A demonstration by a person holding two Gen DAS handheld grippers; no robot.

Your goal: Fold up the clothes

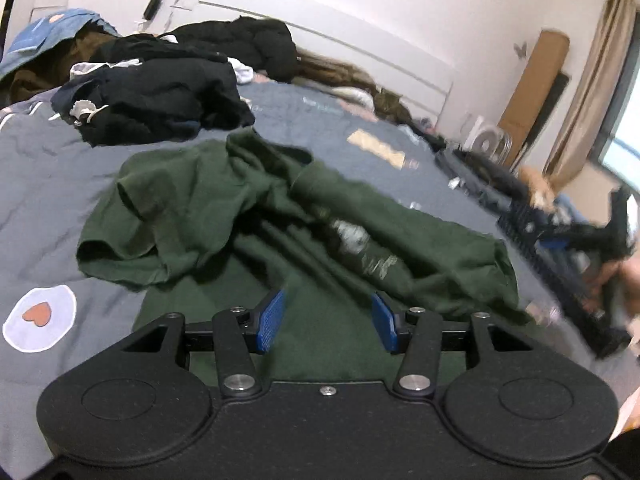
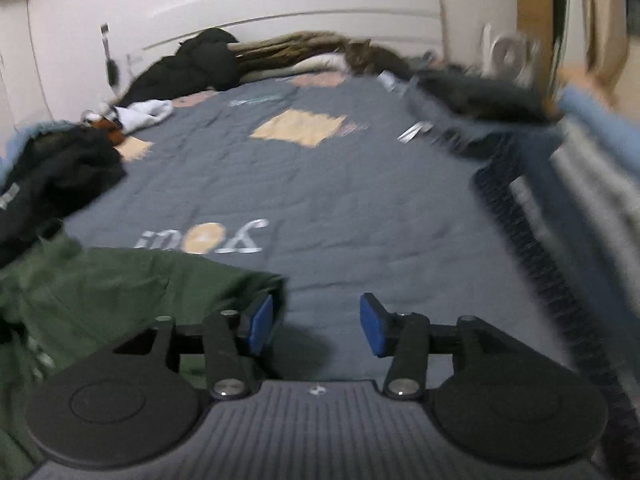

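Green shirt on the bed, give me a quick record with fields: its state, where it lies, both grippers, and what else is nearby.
garment: green shirt, crumpled, unfolded
surface: grey quilt
left gripper: open above the shirt, nothing between the pads
right gripper: open, over bare quilt beside the shirt's edge
nearby: pile of dark clothes beyond the shirt

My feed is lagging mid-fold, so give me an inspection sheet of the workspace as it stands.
Surface: grey quilt with patch prints, covering the bed.
Job's things: green T-shirt lies crumpled, unfolded, on the quilt.
Clutter: pile of dark clothes beyond the shirt; black jacket near the headboard.
Grippers: left gripper open above the shirt, nothing between the pads; right gripper open at the shirt's edge, holding nothing.
Cables: nothing seen for certain.
Surroundings: white wall, curtain, small fan beside the bed.
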